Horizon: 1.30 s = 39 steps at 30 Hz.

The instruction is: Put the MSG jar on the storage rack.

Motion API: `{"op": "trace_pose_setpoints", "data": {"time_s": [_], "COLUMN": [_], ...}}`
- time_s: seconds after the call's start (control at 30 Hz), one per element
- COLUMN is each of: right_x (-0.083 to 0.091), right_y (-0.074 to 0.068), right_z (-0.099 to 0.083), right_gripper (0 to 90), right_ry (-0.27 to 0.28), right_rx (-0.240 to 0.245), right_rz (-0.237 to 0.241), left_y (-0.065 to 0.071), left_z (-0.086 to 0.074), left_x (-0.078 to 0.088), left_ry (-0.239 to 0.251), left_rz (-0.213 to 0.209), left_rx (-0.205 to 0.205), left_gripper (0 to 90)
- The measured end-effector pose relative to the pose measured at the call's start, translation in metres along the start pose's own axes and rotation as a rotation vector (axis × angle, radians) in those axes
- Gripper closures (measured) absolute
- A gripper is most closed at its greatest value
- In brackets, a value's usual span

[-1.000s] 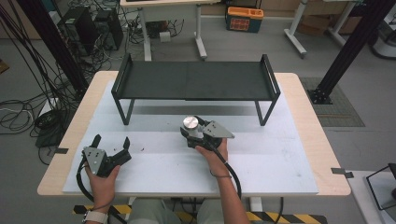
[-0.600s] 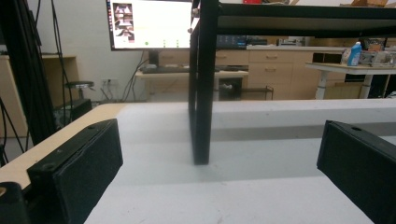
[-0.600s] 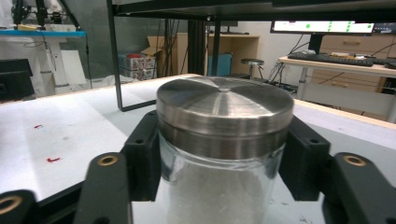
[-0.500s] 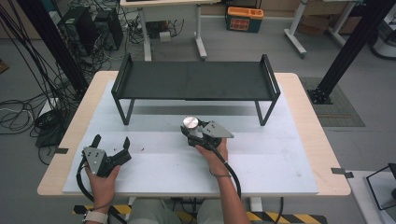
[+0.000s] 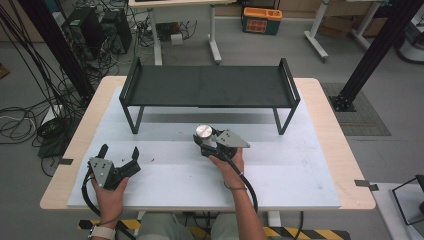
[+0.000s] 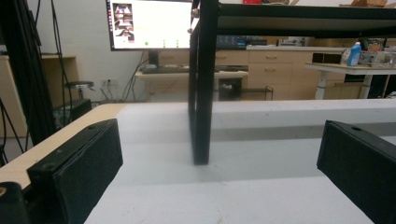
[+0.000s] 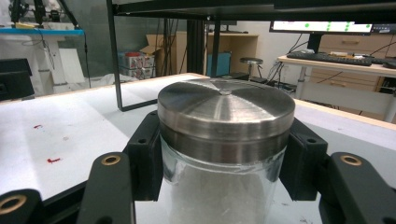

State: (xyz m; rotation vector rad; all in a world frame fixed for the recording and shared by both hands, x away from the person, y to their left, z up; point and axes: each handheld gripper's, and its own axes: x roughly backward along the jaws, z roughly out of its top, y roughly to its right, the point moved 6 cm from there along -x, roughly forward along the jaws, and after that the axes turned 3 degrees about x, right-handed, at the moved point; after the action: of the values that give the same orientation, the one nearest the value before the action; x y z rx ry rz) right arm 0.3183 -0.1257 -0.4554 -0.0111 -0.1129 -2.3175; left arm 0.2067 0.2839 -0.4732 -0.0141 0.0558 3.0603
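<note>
A: Where is the glass jar (image 7: pixel 224 154)?
B: Mid-counter (image 5: pixel 300 170), before the black rack (image 5: pixel 210 86); right gripper (image 5: pixel 206 141) clamps it, jaws having just been closing; left gripper (image 5: pixel 119 153) gapes wide near the front-left corner.

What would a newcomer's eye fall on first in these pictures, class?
Probably the glass jar with its shiny metal lid, standing mid-table and clamped by the right gripper. Next, the black rack spanning the far side of the table, and the left gripper open near the front-left corner.
</note>
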Motion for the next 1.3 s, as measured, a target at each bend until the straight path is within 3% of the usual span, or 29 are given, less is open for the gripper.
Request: {"op": "trace_pose_setpoints", "data": {"time_s": [0.63, 1.1, 1.3], "right_x": [0.013, 0.022, 0.025], "right_y": [-0.002, -0.002, 0.0], "right_z": [0.022, 0.051, 0.074], "right_gripper": [42.0, 41.6, 41.7], "right_ry": [0.016, 0.042, 0.048], "right_rx": [0.017, 0.011, 0.01], "right_rz": [0.043, 0.099, 0.124], "left_y": [0.0, 0.0, 0.0], "left_z": [0.0, 0.0, 0.0], "left_x": [0.0, 0.0, 0.0], "left_ry": [0.001, 0.0, 0.0], "left_rz": [0.0, 0.0, 0.0], "left_rx": [0.0, 0.0, 0.0], "left_gripper": [0.4, 0.5, 0.5]}}
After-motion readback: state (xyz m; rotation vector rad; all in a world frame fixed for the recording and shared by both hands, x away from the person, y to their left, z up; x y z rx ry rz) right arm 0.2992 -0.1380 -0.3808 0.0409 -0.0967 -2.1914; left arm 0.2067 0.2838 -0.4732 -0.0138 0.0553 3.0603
